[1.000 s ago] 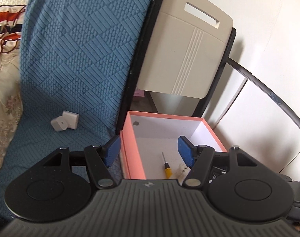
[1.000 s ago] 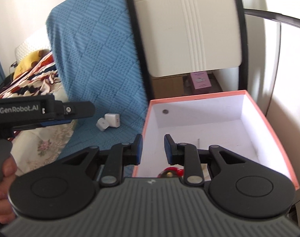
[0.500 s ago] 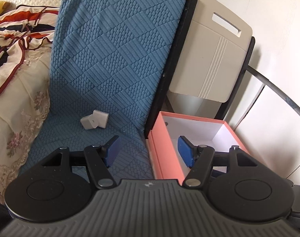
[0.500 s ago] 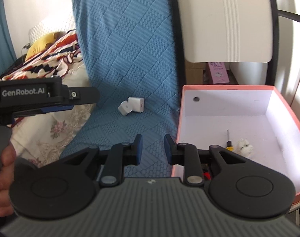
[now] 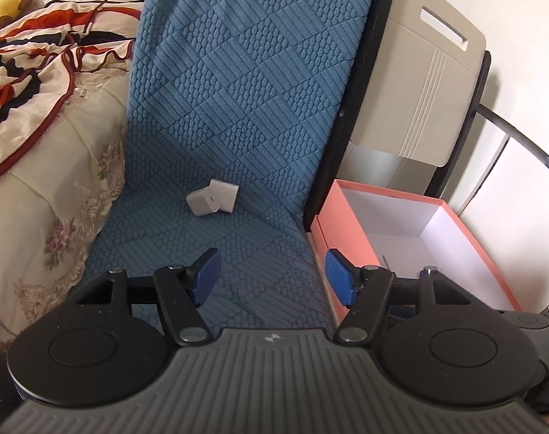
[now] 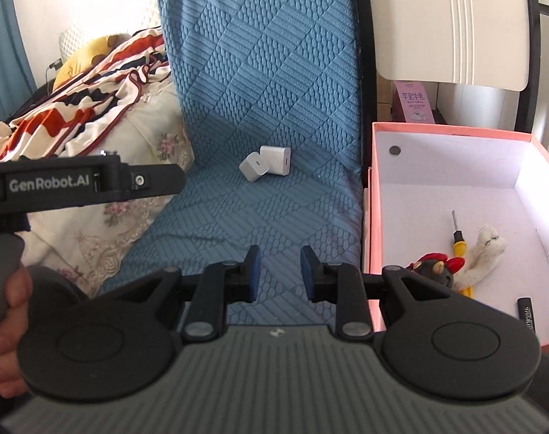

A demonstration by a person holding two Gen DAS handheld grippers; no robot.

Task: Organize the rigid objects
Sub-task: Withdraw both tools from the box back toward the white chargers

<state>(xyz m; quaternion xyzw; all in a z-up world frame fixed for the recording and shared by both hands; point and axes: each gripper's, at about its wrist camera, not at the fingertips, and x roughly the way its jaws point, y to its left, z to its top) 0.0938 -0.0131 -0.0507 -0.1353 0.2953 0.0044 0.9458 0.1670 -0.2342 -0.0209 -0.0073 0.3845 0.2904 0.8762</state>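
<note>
Two white charger blocks (image 6: 265, 162) lie touching each other on the blue textured cover (image 6: 267, 90), at frame centre. The pink box (image 6: 451, 128) stands at right. The left gripper (image 5: 270, 280) has its jaws wide apart and empty; the right gripper (image 6: 279, 271) has a narrow gap, also empty.

"genrobot.ai" on left gripper (image 6: 158, 181)

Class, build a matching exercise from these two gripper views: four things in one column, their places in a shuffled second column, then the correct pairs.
1. white chargers
2. yellow-handled screwdriver
3. striped blanket
4. beige folding chair

a. behind the pink box
b. on the blue cushion
c. on the bed, left of the cushion
d. on the box floor

Pairs: 1-b, 2-d, 3-c, 4-a
</note>
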